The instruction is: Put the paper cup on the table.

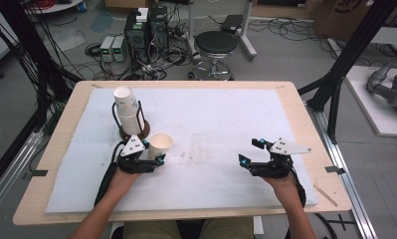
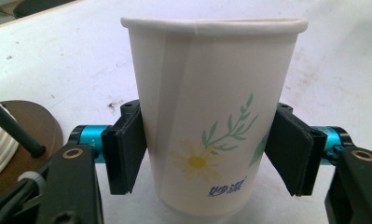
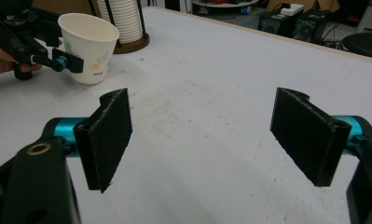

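The left tool (image 2: 207,154) has its two black pads pressed against the sides of the white paper cup with the daisy print (image 2: 211,116), and the wall shows a slight crease near the rim, so this reads as a real grip. The cup stands upright on the white padded surface (image 1: 226,124), just in front of the dark wire cup holder on its round brown base (image 1: 135,130), where a stack of white paper cups (image 1: 128,112) sits. From the right gripper view, the held cup (image 3: 91,46) looks empty and clear of the holder. So one cup appears to be out of the stack and set apart, and whatever comes next for it is not yet begun. The right tool (image 3: 202,135) hovers with jaws spread wide, nothing between them, well to the right of the holder, its hand (image 1: 280,181) low over the surface.
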`<control>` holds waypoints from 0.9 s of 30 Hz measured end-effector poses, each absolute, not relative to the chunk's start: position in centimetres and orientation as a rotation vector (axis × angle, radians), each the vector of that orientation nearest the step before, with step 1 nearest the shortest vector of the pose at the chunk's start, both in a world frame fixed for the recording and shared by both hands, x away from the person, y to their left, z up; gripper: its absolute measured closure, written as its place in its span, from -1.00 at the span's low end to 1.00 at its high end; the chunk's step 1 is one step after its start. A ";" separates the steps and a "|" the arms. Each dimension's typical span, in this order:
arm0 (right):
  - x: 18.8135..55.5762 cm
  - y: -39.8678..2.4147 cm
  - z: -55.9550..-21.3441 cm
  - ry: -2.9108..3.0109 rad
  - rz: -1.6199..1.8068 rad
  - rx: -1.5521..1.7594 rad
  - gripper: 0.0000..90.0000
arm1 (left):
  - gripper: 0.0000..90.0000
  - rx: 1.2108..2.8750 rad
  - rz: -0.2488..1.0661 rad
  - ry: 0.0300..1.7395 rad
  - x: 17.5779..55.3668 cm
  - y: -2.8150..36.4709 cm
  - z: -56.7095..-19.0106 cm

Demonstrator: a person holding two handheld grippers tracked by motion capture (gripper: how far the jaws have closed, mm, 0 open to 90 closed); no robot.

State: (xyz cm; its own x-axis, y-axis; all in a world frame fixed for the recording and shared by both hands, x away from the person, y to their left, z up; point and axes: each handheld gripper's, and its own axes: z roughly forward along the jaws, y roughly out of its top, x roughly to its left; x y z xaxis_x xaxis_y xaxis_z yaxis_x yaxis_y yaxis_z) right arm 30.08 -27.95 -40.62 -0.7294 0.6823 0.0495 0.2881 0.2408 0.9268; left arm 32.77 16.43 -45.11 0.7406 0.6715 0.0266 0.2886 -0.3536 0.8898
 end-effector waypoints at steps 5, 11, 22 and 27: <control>30.0 -28.0 -40.6 2.155 1.486 0.895 -0.53 | -0.25 1.950 0.454 0.768 32.6 16.9 -45.1; 30.0 -28.1 -40.6 2.157 1.487 0.895 -0.53 | -0.25 1.955 0.436 0.789 32.3 17.3 -45.1; 30.1 -28.2 -40.6 2.163 1.487 0.885 -0.53 | -0.60 1.905 0.409 0.858 31.7 17.9 -44.7; 30.1 -28.2 -40.5 2.167 1.481 0.883 -0.53 | -0.60 1.853 0.407 0.883 30.5 19.4 -44.1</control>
State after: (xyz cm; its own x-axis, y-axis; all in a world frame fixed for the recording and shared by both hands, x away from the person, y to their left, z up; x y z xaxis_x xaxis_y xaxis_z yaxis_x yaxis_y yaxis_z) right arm 30.10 -28.25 -40.53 -0.7352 0.6764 0.0445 0.2872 0.2513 0.9243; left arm 30.54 19.37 -44.08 0.6764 0.7286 -0.1078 0.3914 -0.2316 0.8906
